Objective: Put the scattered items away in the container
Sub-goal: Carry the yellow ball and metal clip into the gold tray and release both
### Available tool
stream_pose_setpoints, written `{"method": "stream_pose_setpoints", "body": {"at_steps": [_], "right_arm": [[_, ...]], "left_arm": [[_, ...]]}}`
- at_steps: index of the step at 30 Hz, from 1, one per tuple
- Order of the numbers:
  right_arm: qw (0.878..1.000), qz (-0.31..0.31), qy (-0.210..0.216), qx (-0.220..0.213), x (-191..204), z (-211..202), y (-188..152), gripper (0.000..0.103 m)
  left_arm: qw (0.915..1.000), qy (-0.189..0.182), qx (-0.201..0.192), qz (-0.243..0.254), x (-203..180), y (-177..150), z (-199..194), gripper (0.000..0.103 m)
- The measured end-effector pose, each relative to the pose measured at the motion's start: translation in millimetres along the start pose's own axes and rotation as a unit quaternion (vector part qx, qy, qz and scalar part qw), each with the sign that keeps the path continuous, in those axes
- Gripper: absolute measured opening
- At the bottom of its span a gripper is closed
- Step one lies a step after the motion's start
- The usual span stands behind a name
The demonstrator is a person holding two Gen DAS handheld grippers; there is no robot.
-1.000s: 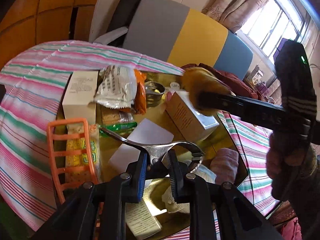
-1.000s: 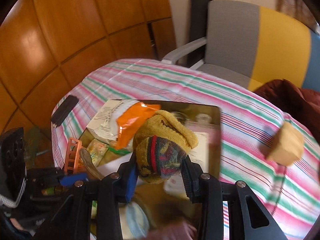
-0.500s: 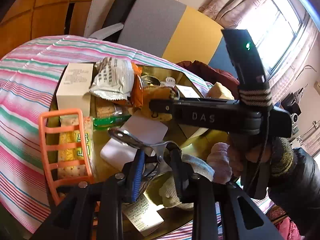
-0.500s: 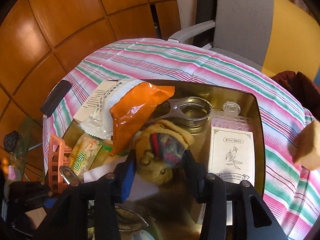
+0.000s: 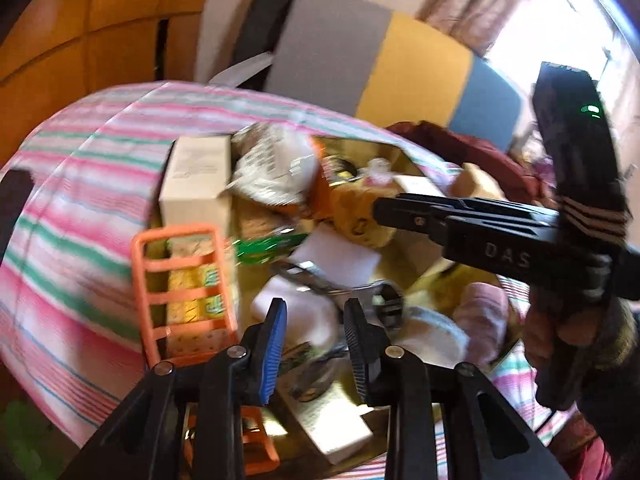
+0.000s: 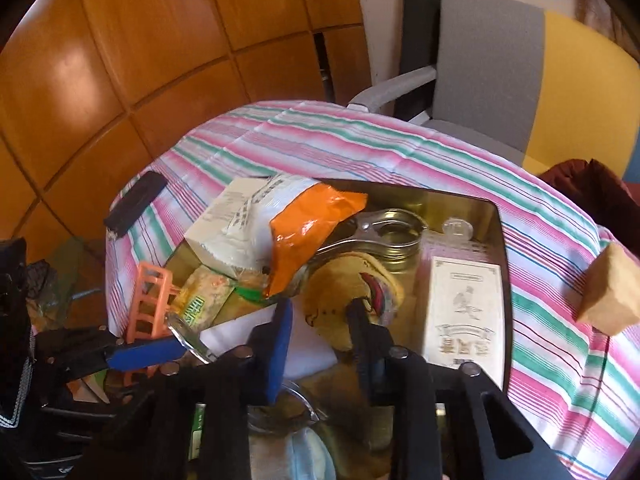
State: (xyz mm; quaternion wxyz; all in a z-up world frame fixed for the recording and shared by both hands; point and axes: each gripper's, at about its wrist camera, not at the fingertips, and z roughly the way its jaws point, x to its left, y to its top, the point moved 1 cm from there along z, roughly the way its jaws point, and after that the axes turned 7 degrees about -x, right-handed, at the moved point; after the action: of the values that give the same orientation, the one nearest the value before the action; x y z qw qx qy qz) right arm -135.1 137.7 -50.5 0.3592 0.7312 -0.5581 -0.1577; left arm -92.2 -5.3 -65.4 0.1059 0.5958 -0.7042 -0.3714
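A gold metal tray (image 6: pixel 460 196) on the striped tablecloth is full of items. A yellow sock with a coloured patch (image 6: pixel 348 292) lies in its middle. My right gripper (image 6: pixel 318 312) stands open just short of it, the black finger touching the sock's edge. In the left wrist view the right gripper's tip meets the sock (image 5: pixel 360 220) from the right. A metal tool (image 5: pixel 316 276) rests in the tray just beyond my left gripper (image 5: pixel 316 320), which is open with nothing between its fingers. A tan block (image 6: pixel 608 292) lies outside the tray on the cloth.
In the tray are a white box (image 5: pixel 196 176), an orange and white snack bag (image 6: pixel 304 220), an orange plastic rack (image 5: pixel 180 280) and a printed white box (image 6: pixel 464 308). A black object (image 6: pixel 136 200) lies on the cloth's left edge. A grey and yellow chair (image 6: pixel 480 60) stands behind.
The right gripper came down into the tray, let the sock go and drew back. The left gripper lowered the metal tool into the tray, opened and let it go.
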Motion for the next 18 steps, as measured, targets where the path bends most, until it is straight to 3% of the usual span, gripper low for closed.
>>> {"method": "stream_pose_setpoints", "body": {"at_steps": [3, 7, 18], "right_arm": [[1.0, 0.01, 0.002, 0.008, -1, 11, -1, 0.022], [1.0, 0.021, 0.015, 0.016, -5, 12, -2, 0.022], [0.998, 0.059, 0.026, -0.009, -21, -42, -24, 0.026]], "left_arm": [[1.0, 0.002, 0.001, -0.006, 1, -1, 0, 0.024], [0.9999, -0.012, -0.009, -0.006, -1, 1, -5, 0.03], [0.9996, -0.015, -0.017, -0.015, 0, 3, -24, 0.039]]}}
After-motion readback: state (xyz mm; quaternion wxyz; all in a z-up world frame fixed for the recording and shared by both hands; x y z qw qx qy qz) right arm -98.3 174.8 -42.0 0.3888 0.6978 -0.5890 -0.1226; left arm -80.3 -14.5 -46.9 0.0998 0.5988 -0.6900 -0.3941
